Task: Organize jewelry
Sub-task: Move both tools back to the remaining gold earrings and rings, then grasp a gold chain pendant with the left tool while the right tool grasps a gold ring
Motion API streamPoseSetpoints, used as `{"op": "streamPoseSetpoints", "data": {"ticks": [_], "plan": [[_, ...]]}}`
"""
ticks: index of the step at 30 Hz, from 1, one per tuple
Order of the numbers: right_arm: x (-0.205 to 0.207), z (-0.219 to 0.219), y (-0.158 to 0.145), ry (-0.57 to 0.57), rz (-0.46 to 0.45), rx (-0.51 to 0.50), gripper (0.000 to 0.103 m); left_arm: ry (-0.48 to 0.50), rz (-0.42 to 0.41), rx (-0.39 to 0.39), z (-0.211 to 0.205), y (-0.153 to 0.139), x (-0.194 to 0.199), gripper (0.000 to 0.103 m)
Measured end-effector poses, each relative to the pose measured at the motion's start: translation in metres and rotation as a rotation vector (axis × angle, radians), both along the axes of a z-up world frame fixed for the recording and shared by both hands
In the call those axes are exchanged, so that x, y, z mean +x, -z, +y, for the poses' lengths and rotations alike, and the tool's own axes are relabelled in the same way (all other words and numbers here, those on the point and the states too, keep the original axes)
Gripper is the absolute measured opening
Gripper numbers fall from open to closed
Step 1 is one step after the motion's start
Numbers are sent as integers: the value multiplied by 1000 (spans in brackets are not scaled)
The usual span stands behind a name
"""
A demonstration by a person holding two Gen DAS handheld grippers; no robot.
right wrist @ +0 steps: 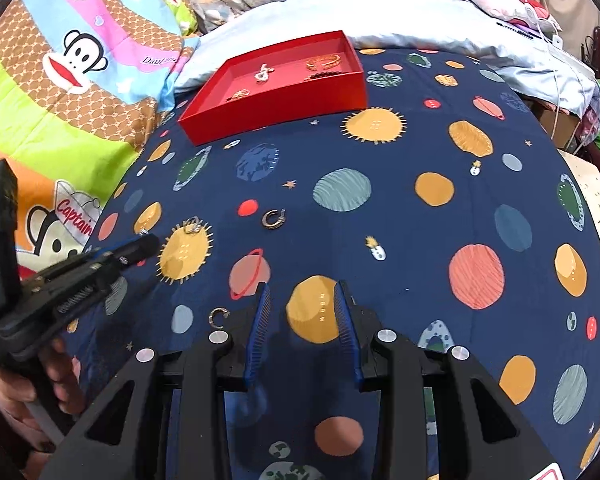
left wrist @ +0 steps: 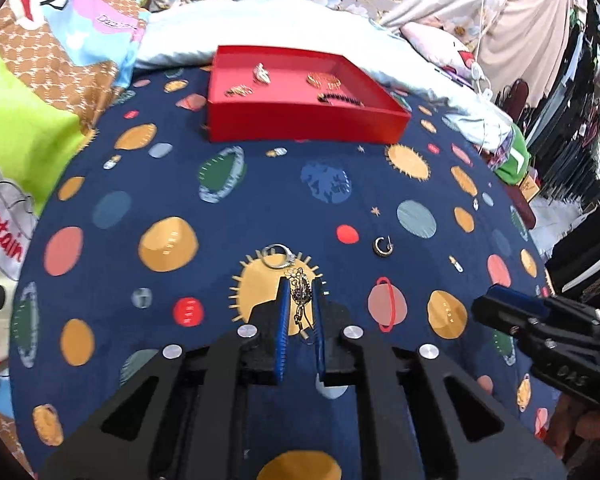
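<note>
In the left wrist view my left gripper (left wrist: 302,282) is shut on a dangling flower-topped earring (left wrist: 300,300), which hangs between the blue pads just above the planet-print cloth. A silver ring (left wrist: 278,256) lies right in front of the fingertips, and a small hoop earring (left wrist: 382,247) sits further right. The red tray (left wrist: 308,124) at the back holds several pieces. My right gripper (right wrist: 303,286) stands open over the cloth with nothing between its fingers. A second C-shaped hoop (right wrist: 219,316) lies beside its left finger. The left gripper (right wrist: 148,240) shows at the left edge there, near the ring (right wrist: 193,226).
The dark blue cloth (right wrist: 400,220) covers a bed, with a cartoon-print quilt (right wrist: 80,60) to the left and a pale pillow (left wrist: 260,28) behind the tray. In the tray lie a gold bracelet (left wrist: 324,79) and a black beaded one (left wrist: 340,99). A hand (right wrist: 52,380) holds the left gripper.
</note>
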State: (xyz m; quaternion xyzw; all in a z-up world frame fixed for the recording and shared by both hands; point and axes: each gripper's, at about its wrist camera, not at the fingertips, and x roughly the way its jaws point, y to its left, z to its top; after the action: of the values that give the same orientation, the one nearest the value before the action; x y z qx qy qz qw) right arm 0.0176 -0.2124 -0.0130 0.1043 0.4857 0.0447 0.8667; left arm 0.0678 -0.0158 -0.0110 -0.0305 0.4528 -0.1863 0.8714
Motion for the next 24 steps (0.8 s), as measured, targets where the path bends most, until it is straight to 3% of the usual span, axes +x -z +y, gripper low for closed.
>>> {"op": "streamPoseSetpoints", "data": {"ticks": [9,24], "plan": [[13,37,-2,-84,-8,29,33,-62,-20,-5,34,-19,-11,10],[82,108,29,-240,30,3,33,-142,9,-6,66,-8,3,10]]}}
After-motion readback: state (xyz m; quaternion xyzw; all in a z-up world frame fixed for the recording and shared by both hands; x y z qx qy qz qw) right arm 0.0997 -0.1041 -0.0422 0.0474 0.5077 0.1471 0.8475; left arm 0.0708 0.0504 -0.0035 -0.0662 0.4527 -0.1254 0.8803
